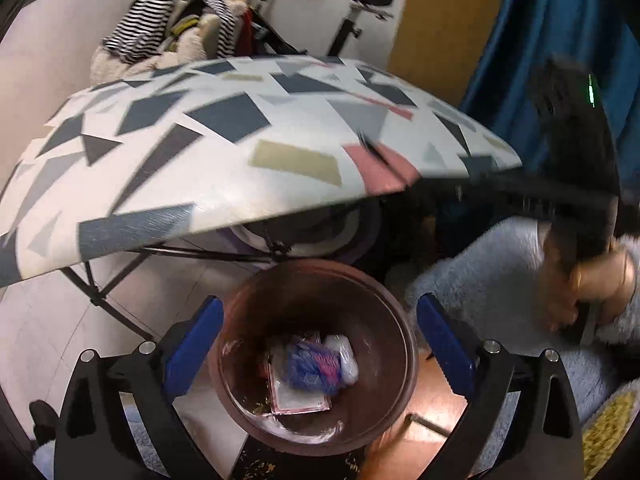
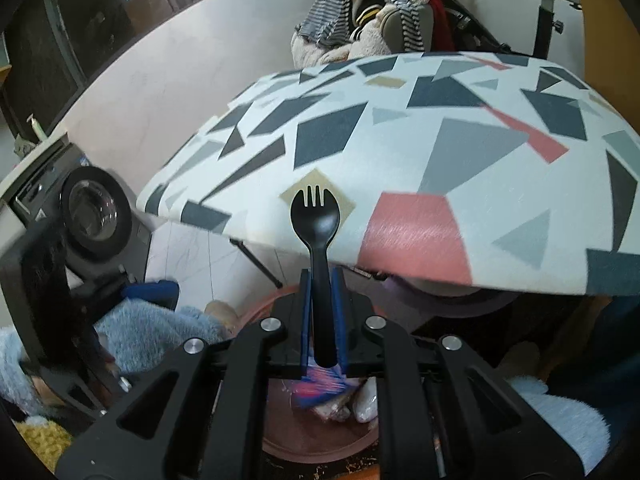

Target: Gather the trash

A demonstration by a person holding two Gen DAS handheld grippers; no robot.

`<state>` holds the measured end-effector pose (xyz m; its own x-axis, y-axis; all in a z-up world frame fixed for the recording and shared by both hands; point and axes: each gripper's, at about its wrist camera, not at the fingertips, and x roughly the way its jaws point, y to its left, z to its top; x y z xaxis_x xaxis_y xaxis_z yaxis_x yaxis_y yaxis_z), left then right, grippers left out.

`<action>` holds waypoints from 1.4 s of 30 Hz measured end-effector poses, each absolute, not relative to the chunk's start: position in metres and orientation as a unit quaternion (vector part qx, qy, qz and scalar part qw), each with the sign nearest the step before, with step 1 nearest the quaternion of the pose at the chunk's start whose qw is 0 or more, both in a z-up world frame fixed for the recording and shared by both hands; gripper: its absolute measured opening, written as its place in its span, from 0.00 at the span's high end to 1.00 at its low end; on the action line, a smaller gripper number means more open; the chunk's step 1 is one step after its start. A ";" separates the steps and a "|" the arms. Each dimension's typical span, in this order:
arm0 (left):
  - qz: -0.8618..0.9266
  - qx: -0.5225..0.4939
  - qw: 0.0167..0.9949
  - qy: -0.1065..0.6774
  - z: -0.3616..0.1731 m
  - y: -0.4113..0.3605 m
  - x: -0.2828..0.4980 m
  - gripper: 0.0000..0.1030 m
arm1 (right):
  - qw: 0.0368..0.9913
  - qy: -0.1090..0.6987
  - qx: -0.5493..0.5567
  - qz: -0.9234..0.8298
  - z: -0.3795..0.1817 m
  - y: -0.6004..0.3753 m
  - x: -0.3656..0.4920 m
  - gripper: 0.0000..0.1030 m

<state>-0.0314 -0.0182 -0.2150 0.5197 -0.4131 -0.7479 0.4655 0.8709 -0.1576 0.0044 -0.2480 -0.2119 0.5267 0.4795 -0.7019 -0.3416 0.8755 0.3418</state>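
A brown round trash bin (image 1: 384,332) stands on the floor under the table edge. Inside it lie a blue and pink wrapper (image 1: 314,366), a white crumpled bag (image 1: 342,354) and a flat clear packet (image 1: 298,402). My left gripper (image 1: 320,320) hangs over the bin, open, with nothing between its blue pads (image 1: 192,348). My right gripper (image 2: 320,292) is shut on the handle of a black plastic spork (image 2: 316,216), whose tines point up and away. The bin (image 2: 280,446) and the wrapper (image 2: 320,392) show below it.
A folding table with a geometric patterned top (image 1: 224,152) overhangs the bin. A hand in a fluffy blue sleeve (image 1: 500,276) holds the other gripper at right. An exercise bike (image 1: 360,12) draped with clothes stands behind. A washing machine (image 2: 92,216) sits at left.
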 end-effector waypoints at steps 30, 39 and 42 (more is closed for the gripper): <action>-0.101 -0.036 0.928 0.358 -0.173 0.056 -0.025 0.06 | 0.821 0.504 -0.039 0.263 -0.272 -0.177 -0.001 0.62; -0.100 -0.006 0.938 0.332 -0.142 0.042 -0.013 0.06 | 0.881 0.427 -0.017 0.205 -0.220 -0.204 -0.005 0.06; -0.097 -0.002 0.944 0.315 -0.125 0.040 -0.009 0.06 | 0.895 0.405 -0.004 0.186 -0.195 -0.219 0.001 0.06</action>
